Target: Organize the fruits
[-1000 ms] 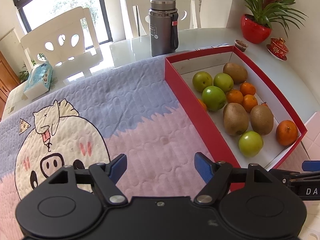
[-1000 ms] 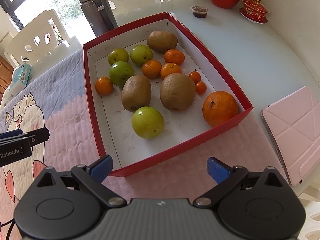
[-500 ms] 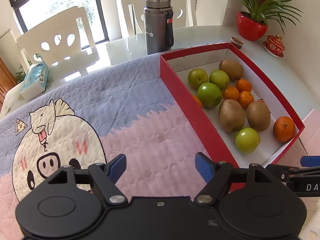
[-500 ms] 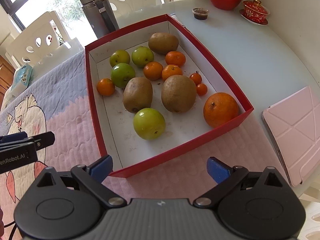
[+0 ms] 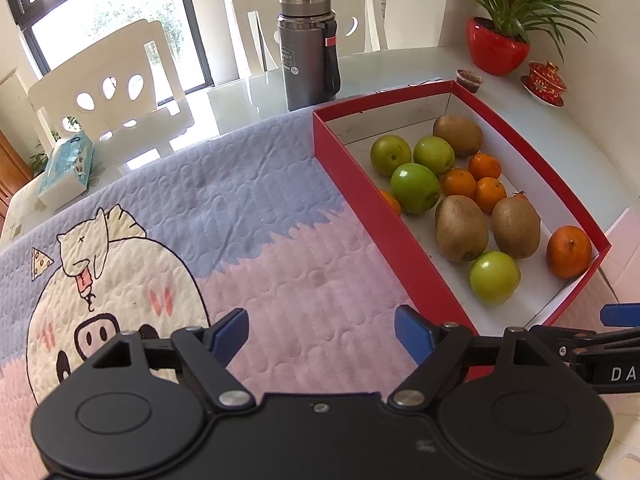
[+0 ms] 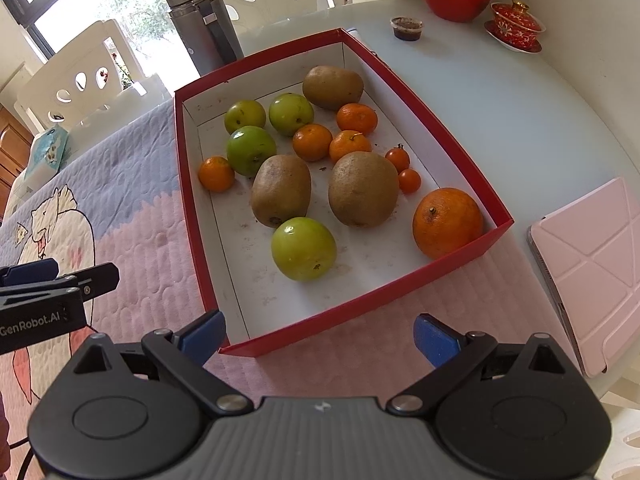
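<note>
Both claws, left and right, gape empty before the red box holding roughly fifteen fruits.

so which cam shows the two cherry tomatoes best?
Right wrist: both cherry tomatoes sit unobstructed beside the kiwi. Left wrist shows only a sliver of one behind a kiwi.

In the left wrist view the red box sits further left and nearer than a second ago; in the right wrist view the left hand-held gripper reaches further in.
</note>
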Available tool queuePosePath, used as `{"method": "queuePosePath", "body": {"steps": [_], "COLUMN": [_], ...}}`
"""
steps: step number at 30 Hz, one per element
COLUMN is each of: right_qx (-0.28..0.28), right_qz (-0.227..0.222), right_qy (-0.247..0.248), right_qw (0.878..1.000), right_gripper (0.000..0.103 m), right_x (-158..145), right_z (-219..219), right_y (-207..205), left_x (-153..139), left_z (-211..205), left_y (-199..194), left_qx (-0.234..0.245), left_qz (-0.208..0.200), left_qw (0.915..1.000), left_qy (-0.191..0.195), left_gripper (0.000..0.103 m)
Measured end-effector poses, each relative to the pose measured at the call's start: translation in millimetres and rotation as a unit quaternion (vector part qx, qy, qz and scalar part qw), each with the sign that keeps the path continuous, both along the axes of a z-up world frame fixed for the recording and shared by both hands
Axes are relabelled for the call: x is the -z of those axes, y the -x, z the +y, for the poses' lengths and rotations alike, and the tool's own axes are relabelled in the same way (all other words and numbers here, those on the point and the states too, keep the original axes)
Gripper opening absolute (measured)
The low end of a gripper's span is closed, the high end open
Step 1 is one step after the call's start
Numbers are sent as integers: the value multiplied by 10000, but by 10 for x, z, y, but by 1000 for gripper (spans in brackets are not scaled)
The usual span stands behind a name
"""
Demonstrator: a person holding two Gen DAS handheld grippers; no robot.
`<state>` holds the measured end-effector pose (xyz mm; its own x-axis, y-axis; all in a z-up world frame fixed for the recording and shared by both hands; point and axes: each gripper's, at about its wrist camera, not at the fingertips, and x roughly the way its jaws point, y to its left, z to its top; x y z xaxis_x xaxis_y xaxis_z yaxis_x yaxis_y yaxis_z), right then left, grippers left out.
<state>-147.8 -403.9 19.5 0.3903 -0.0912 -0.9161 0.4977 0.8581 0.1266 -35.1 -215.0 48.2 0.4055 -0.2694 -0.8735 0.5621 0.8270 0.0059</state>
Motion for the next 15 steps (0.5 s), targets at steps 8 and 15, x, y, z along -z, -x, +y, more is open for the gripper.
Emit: {"method": "queuePosePath", "body": {"steps": [8, 15], "right_qx": [-1, -3], "right_qz": [82, 106], "right_qy": [-24, -37], "right_qw": [10000, 9999], "right_gripper": [101, 101], "right_x": [52, 72], "right_z": [-16, -28], "right_y": [-7, -24], "left_x": [20, 32], "left_z": [-3, -5], "left_y": [-10, -26], "left_qx": [32, 51], "left_qz": [-76, -142], "left_qw": [10000, 9999], "left_qy": [-9, -23], "left_gripper": [98, 99]}}
